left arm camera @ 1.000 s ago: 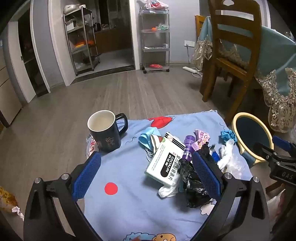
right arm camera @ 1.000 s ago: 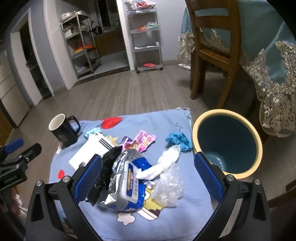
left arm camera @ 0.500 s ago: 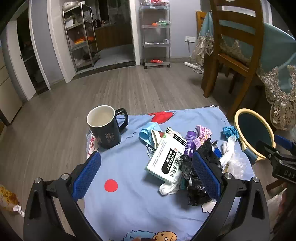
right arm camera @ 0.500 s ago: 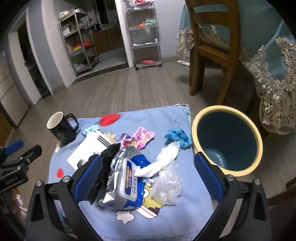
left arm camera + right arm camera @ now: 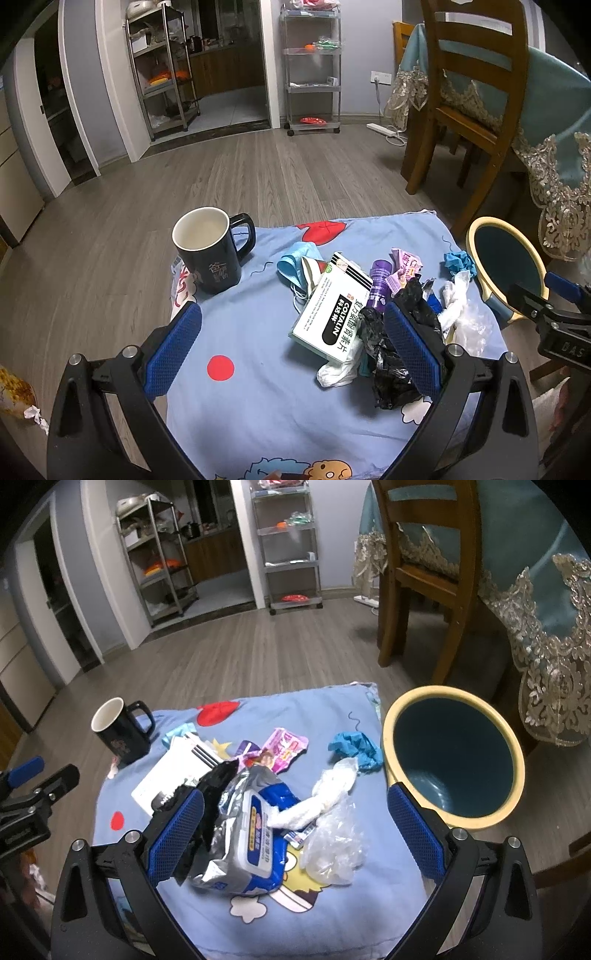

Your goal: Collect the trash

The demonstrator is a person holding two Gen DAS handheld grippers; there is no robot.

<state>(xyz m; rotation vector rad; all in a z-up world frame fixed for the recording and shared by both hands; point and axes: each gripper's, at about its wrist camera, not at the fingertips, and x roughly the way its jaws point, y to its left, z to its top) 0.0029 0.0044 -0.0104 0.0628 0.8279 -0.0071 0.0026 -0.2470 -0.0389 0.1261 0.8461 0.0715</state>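
On the blue cloth (image 5: 332, 904), the trash (image 5: 258, 812) is piled in a heap, with a black mug (image 5: 208, 254) at its far left. Just right of the cloth, a round bin (image 5: 454, 755) is seen. Both the left claw (image 5: 291, 349) and the right claw (image 5: 295, 834) are held wide apart above the heap, and nothing is gripped.

Cloth (image 5: 332, 915) light blue, red dots, cartoon print; mug (image 5: 211, 264) black, white inside; bin (image 5: 455, 756) teal, cream rim.

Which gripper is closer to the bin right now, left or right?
Right. The right gripper hovers open over the trash pile with its right finger just beside the bin. The left gripper, also open, sits across the pile, nearer the mug.
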